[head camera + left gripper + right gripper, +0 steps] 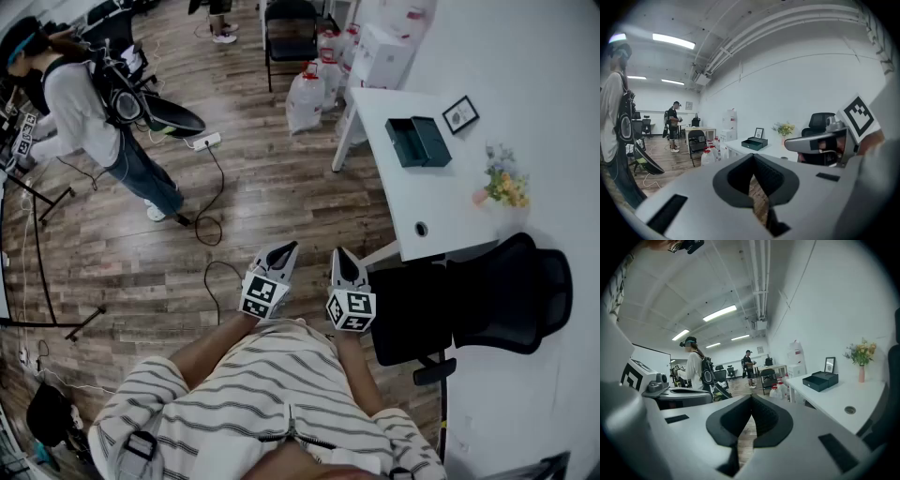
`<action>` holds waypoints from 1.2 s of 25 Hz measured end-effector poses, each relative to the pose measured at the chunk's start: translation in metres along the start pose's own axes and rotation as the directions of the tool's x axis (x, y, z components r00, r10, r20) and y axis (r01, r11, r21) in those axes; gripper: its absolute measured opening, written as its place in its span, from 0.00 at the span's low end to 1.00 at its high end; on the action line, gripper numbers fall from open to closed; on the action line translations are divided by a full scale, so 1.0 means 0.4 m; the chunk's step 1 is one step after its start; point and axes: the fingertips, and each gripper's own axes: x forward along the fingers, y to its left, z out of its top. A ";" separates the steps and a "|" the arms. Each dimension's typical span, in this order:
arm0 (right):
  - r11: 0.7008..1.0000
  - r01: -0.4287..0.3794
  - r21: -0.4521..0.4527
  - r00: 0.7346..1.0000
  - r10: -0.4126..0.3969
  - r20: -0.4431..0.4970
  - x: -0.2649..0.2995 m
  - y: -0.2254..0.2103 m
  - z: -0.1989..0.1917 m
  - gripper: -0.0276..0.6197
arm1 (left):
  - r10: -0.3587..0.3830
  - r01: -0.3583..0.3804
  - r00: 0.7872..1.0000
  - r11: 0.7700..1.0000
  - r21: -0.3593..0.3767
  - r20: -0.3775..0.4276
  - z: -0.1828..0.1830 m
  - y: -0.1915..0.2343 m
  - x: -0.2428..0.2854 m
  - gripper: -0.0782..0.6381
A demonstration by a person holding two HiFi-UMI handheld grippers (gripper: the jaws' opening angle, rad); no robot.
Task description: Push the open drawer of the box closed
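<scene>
The dark teal box (418,141) lies on the white desk (394,202) at the right, its drawer pulled out on the left side. It also shows far off as the box (754,143) in the left gripper view and the box (820,379) in the right gripper view. Both grippers are held close to my body above the wooden floor, well short of the desk. My left gripper (283,251) is shut with nothing in it, its tips meeting. My right gripper (343,256) is likewise shut and holds nothing.
A black office chair (487,291) stands at the desk's near end. On the desk are a photo frame (460,114) and a vase of flowers (502,186). A person with a backpack (80,112) stands far left. Cables (211,202) lie across the floor; white jugs (307,94) sit by the desk's far end.
</scene>
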 end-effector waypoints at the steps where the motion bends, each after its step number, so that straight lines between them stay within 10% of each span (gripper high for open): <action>1: 1.000 -0.002 -0.001 1.000 0.002 -0.001 -0.004 -0.001 0.002 0.04 | 0.000 0.000 1.000 1.000 0.001 -0.001 0.002 -0.005 -0.001 0.10; 30: 1.000 0.029 -0.006 0.998 -0.029 0.056 0.030 -0.184 0.011 0.05 | -0.090 0.091 0.996 0.995 0.028 -0.028 -0.047 -0.122 0.202 0.10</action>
